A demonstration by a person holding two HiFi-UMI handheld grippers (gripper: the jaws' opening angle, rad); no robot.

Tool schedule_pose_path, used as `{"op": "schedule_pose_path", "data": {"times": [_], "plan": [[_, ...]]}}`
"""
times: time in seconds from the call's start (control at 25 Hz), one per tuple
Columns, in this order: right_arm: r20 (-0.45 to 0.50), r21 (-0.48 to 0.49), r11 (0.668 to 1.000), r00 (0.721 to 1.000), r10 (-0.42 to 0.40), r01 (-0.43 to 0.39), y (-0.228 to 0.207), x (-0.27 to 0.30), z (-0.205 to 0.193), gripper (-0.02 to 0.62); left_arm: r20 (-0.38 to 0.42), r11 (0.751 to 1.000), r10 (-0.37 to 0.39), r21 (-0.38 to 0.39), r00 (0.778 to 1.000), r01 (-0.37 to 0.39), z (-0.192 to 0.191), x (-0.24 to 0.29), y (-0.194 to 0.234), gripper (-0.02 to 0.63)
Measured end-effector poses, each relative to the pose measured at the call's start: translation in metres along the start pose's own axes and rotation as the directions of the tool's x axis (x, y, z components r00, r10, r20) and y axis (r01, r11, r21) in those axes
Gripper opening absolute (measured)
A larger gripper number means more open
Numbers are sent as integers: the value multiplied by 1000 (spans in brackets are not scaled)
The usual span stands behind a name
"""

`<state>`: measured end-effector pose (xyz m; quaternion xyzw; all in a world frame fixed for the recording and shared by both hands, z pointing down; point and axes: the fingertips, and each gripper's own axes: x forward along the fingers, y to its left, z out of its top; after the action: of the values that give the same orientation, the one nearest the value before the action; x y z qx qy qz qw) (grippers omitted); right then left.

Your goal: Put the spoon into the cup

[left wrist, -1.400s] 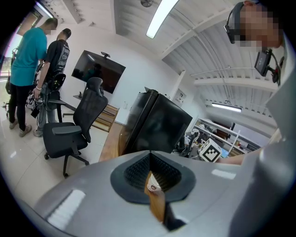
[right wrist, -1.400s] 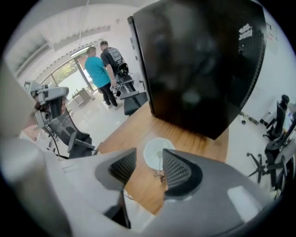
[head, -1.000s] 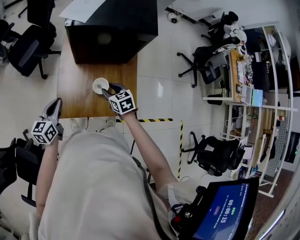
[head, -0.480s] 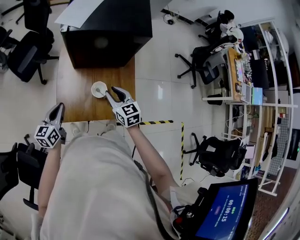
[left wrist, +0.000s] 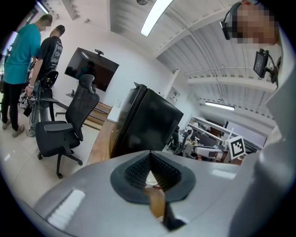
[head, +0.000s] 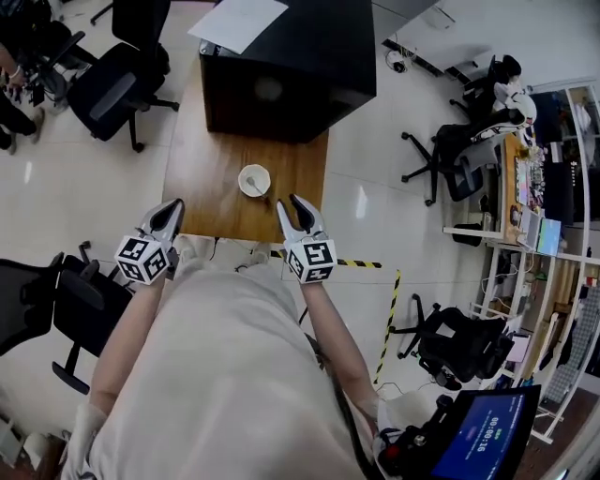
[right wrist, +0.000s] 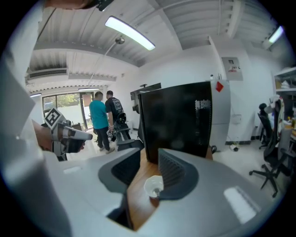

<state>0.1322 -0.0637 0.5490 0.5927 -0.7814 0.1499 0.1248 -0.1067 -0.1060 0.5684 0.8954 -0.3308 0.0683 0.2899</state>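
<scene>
From above, a person in a pale top reaches both forearms forward, 1 gripper in each hand, both on the near side of the cup (head: 254, 179). The left gripper (head: 175, 204) hovers to the near left of the cup, well apart from it. Its 2 jaws meet tip to tip with nothing in them. The right gripper (head: 289, 203) hovers just to the near right of the cup without touching it, tilted slightly downward. Its jaws stand partly apart and are closing, with nothing gripped between them.

The white cup stands on a wooden table (head: 211, 187). The spoon (head: 250, 184) lies inside the cup, clear of both grippers.

Only the right gripper view looks into the gap between the right gripper's (right wrist: 149, 151) jaws. There the cup (right wrist: 153, 186) sits low and farther off, the spoon (right wrist: 157, 188) inside it, and the left gripper (right wrist: 85, 135) floats to the cup's left. Only the left gripper view shows the left gripper (left wrist: 150, 153) with its ribbed pads shut.

Beyond the cup, a black cabinet (head: 281, 70) stands on the table with a sheet of paper (head: 239, 21) on top. Far to the cup's left is an office chair (head: 112, 89). The left gripper view alone shows 2 people (left wrist: 27, 69) standing past that chair, below a dark wall screen (left wrist: 90, 69).
</scene>
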Motion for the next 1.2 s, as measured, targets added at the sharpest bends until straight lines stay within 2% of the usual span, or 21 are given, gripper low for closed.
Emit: {"op": "schedule_pose_path", "data": {"times": [0.4,0.68,0.92,1.12,1.2], "plan": [[-2,31,996,996,-89,89,13,-19,-24,123,-41,1000,3,12,999,-3,-21,-26,6,0],[-31,-9,988,988,-154,154,22,-23,-53,123,-85,1000,16,4,996,-16,-36,-43,26,0],[-75,-23,986,983,-166,165,29,-33,-76,123,-88,999,35,-10,996,-36,-35,-50,37,0],[-81,-48,983,981,-179,175,22,-36,-76,98,-83,999,39,-31,996,-41,-33,-42,33,0],[-84,-56,983,980,-180,176,19,-35,-74,64,-80,999,37,-34,996,-40,-31,-38,30,0]]}}
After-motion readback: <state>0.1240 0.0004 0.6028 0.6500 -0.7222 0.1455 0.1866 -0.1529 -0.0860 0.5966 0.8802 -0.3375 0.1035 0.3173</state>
